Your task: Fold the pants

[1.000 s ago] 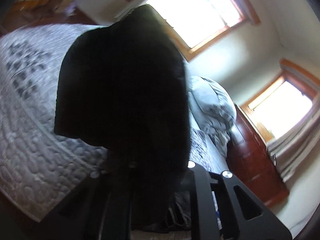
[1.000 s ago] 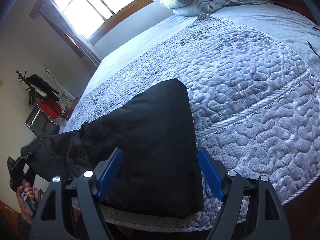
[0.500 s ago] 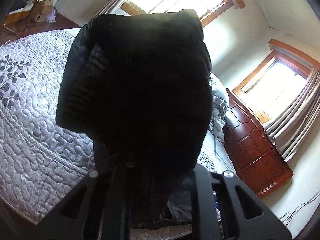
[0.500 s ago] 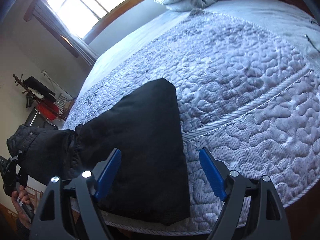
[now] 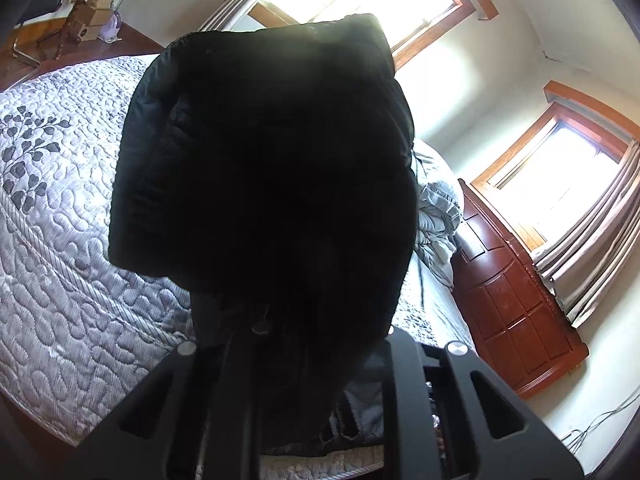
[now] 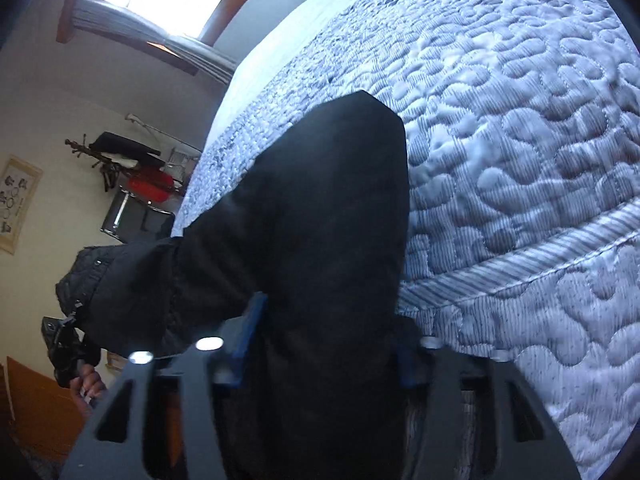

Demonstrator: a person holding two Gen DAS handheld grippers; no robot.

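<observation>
The step in hand looks like picking up both ends of the pants (image 6: 320, 240) to make a fold across their length. The left claw (image 5: 280, 344) is clamped tight on one end of them, and that bunch of black cloth stands up in front of its camera, lifted clear of the bed (image 5: 60, 240). In the right view this raised end shows at the left, off the bed's edge, with a hand (image 6: 86, 384) below it. The rest of the pants lies flat on the quilt, running away from the right claw (image 6: 320, 348), whose blue pads (image 6: 248, 332) sit on either side of the near end at the bed's edge. Its jaws are closing with the cloth between them; whether the pads already press on it I cannot tell. Next, I judge, the right claw needs a firm bite on all layers, then both ends must rise together and carry over evenly.
</observation>
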